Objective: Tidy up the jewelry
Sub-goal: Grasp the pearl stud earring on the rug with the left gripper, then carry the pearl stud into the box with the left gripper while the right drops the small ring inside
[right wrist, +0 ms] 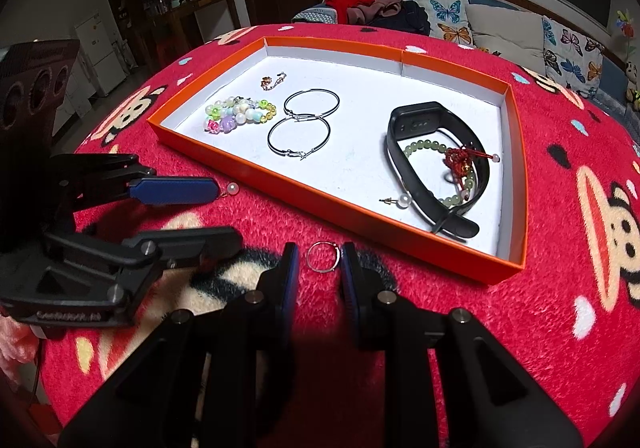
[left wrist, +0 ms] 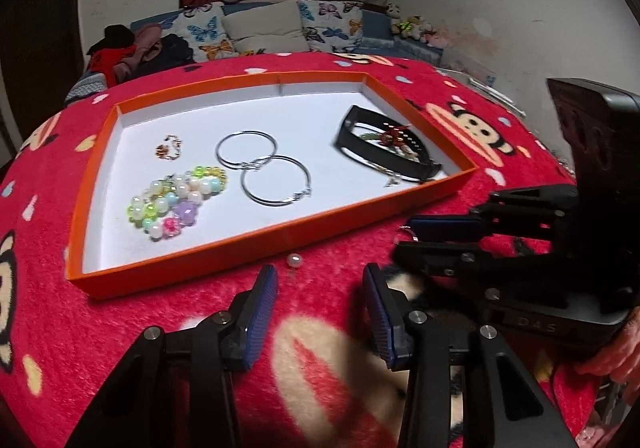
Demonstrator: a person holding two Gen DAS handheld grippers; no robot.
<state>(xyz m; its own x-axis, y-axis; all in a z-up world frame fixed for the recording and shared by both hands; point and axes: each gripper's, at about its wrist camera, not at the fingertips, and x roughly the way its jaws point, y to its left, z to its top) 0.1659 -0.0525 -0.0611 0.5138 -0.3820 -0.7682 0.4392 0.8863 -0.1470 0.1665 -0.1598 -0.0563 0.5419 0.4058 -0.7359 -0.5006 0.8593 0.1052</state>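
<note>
Where the red cloth (left wrist: 120,328) covers the bench, an orange tray (left wrist: 280,236) lies flat, white inside.

Tray contents, left to right, left wrist view:
- beads (left wrist: 176,199), pastel, bunched near the left wall;
- chain (left wrist: 170,147), small, just behind the beads;
- two hoops (left wrist: 276,179), silver, overlapping at mid-tray;
- band (left wrist: 384,147), black, looped at the right end, with a red knot (left wrist: 394,135) inside it.

Right wrist view only: a green bracelet (right wrist: 424,145) curls inside the band, under the knot. A pearl stud (right wrist: 404,200) lies on the tray floor just left of the band, near the front wall. The left wrist view shows of this stud only a blurred glint.

Outside the tray, on the cloth:
- loose pearl (left wrist: 294,260), just in front of the tray's front wall. The left tool (left wrist: 320,272) is spread, pinching nothing, and the pearl lies ahead of its left tip. In the right wrist view the pearl sits at the end of that tool's upper pad.
- ring (right wrist: 320,270), silver, flat on the cloth, well apart from the tray wall. The right tool (right wrist: 320,248) is drawn in close on it, a pad at each side. The left wrist view shows only a sliver of the ring between the pads.

A hand (left wrist: 616,348) shows at the lower right edge of the left wrist view.
</note>
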